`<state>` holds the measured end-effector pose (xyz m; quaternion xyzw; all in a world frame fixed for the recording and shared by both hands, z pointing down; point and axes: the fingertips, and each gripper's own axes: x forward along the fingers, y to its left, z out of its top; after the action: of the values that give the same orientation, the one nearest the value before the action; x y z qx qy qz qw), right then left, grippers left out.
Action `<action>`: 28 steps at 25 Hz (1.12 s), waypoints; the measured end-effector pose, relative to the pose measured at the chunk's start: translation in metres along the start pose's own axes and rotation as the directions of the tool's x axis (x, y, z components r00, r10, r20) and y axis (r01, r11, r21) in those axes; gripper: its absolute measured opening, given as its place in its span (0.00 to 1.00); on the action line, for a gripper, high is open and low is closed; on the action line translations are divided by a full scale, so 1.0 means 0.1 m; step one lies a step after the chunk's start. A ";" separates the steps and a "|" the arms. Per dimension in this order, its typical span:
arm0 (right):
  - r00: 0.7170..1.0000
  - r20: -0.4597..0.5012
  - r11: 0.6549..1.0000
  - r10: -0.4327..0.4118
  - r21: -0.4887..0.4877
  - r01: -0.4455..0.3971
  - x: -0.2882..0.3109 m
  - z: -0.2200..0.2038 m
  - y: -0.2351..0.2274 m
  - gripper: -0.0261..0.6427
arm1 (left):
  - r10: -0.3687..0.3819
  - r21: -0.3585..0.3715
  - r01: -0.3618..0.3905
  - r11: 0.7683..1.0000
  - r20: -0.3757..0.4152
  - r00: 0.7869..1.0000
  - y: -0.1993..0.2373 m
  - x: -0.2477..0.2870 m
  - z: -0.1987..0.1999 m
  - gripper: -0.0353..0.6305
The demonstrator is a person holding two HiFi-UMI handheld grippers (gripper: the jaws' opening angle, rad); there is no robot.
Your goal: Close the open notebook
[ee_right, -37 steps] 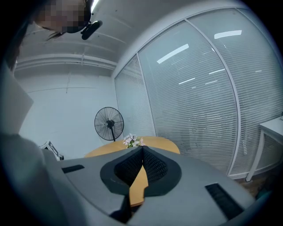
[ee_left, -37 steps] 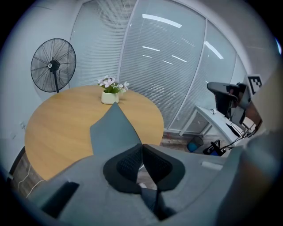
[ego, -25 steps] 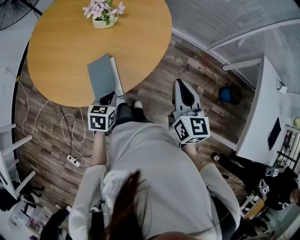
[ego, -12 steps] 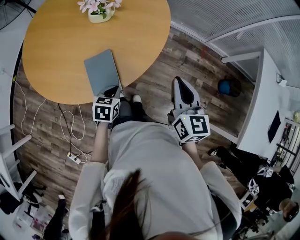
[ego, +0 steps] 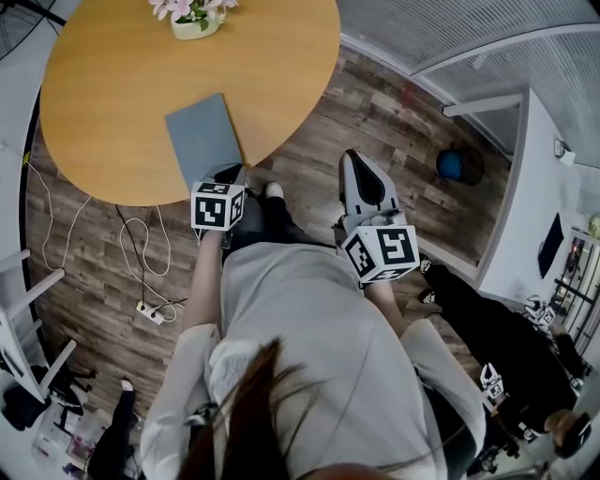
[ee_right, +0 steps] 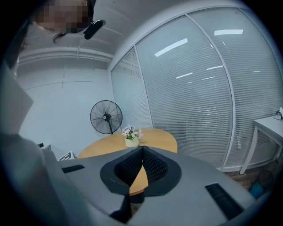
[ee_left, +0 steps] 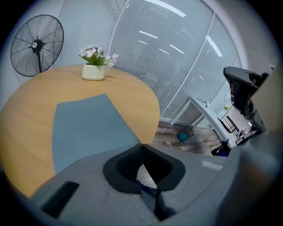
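Observation:
The notebook (ego: 203,139) lies closed on the round wooden table (ego: 112,84), its grey cover up and flat; in the left gripper view the notebook (ee_left: 88,130) fills the near tabletop. My left gripper (ego: 228,172) is shut with nothing in it, just over the notebook's near right corner at the table edge; whether it touches the cover is hidden. Its jaws (ee_left: 141,145) meet tip to tip. My right gripper (ego: 360,161) is off the table, over the wooden floor, also shut and holding nothing, its jaws (ee_right: 142,148) pressed together.
A white pot of pink flowers (ego: 192,14) stands at the table's far side. A standing fan (ee_left: 37,44) is behind the table. Cables and a power strip (ego: 150,319) lie on the floor at left. A blue bin (ego: 452,189) and a white desk (ego: 520,206) are at right.
The white page edge beside the cover is gone and the notebook now lies flat and closed. My left gripper has sunk lower at its near corner. The right gripper stayed put.

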<state>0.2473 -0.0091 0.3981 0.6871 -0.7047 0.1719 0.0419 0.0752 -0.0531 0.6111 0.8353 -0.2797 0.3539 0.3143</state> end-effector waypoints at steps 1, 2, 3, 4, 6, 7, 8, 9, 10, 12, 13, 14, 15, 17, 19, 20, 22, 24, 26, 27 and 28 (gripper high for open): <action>1.000 -0.001 1.000 0.001 -0.001 -0.001 0.00 -0.01 0.00 0.04 | 0.002 0.000 -0.002 1.000 -0.004 1.000 0.00 0.03 -0.02 0.09; 1.000 -0.002 1.000 0.001 -0.002 -0.001 -0.01 -0.02 0.01 0.04 | 0.005 0.000 -0.005 1.000 -0.009 1.000 0.01 0.06 -0.03 0.09; 1.000 -0.002 1.000 0.001 -0.002 -0.001 -0.01 -0.02 0.01 0.04 | 0.008 0.001 -0.008 1.000 -0.014 1.000 0.01 0.08 -0.05 0.09; 1.000 -0.001 1.000 0.000 -0.003 0.000 -0.02 -0.02 0.01 0.04 | 0.012 0.001 -0.012 1.000 -0.019 1.000 0.02 0.11 -0.07 0.09; 1.000 0.001 1.000 -0.003 -0.003 0.003 -0.03 -0.02 0.00 0.04 | 0.017 0.000 -0.017 1.000 -0.027 0.999 0.04 0.16 -0.09 0.09; 1.000 0.001 1.000 -0.006 -0.003 0.006 -0.04 -0.02 -0.01 0.04 | 0.018 -0.002 -0.018 1.000 -0.028 0.999 0.04 0.17 -0.10 0.09; 1.000 0.002 1.000 -0.009 -0.002 0.009 -0.05 -0.02 -0.02 0.04 | 0.016 -0.006 -0.016 1.000 -0.028 0.999 0.05 0.17 -0.11 0.09; 1.000 0.002 1.000 -0.012 0.000 0.012 -0.06 -0.03 -0.02 0.04 | 0.014 -0.010 -0.014 1.000 -0.027 1.000 0.05 0.17 -0.11 0.09; 1.000 0.003 1.000 -0.014 0.001 0.014 -0.07 -0.03 -0.03 0.04 | 0.012 -0.013 -0.012 1.000 -0.024 1.000 0.04 0.17 -0.11 0.09; 1.000 0.004 1.000 -0.016 0.001 0.016 -0.08 -0.03 -0.02 0.04 | 0.013 -0.013 -0.013 1.000 -0.023 1.000 0.04 0.16 -0.11 0.09; 1.000 0.005 1.000 -0.016 0.000 0.016 -0.08 -0.03 -0.01 0.04 | 0.015 -0.010 -0.015 1.000 -0.024 1.000 0.04 0.16 -0.11 0.09; 1.000 0.005 1.000 -0.015 -0.001 0.015 -0.08 -0.02 -0.01 0.04 | 0.018 -0.008 -0.019 1.000 -0.025 1.000 0.05 0.16 -0.10 0.09; 1.000 0.006 1.000 -0.014 -0.001 0.014 -0.08 -0.02 0.00 0.04 | 0.022 -0.006 -0.023 1.000 -0.026 0.999 0.05 0.16 -0.10 0.09; 1.000 0.007 1.000 -0.013 -0.002 0.013 -0.09 -0.02 0.00 0.04 | 0.032 -0.004 -0.032 0.999 -0.024 0.999 0.04 0.16 -0.10 0.09; 1.000 0.007 1.000 -0.013 -0.002 0.013 -0.11 -0.01 0.01 0.04 | 0.042 0.001 -0.042 0.999 -0.020 0.999 0.02 0.15 -0.10 0.09; 1.000 0.008 1.000 -0.012 -0.002 0.012 -0.11 -0.01 0.01 0.04 | 0.045 0.005 -0.045 0.999 -0.018 0.999 0.02 0.15 -0.10 0.09; 1.000 0.008 1.000 -0.010 -0.005 0.010 -0.11 0.00 0.02 0.04 | 0.042 0.009 -0.042 0.999 -0.014 0.999 0.00 0.15 -0.10 0.09; 1.000 0.009 1.000 -0.007 -0.008 0.008 -0.10 0.00 0.03 0.04 | 0.023 0.010 -0.023 1.000 -0.011 1.000 -0.02 0.15 -0.10 0.13; 1.000 0.010 1.000 -0.005 -0.010 0.005 -0.08 0.01 0.05 0.04 | -0.007 0.014 0.007 1.000 -0.008 1.000 -0.08 0.15 -0.11 0.20; 1.000 0.010 1.000 -0.004 -0.011 0.004 -0.08 0.01 0.06 0.04 | -0.024 0.018 0.024 1.000 -0.008 1.000 -0.12 0.15 -0.11 0.26; 1.000 0.011 1.000 -0.002 -0.013 0.002 -0.08 0.01 0.07 0.04 | -0.038 0.025 0.039 0.999 -0.009 0.999 -0.15 0.15 -0.11 0.31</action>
<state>0.2415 -0.0019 0.3936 0.6885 -0.7052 0.1636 0.0427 0.0899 -0.0388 0.6243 0.8428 -0.2578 0.3548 0.3118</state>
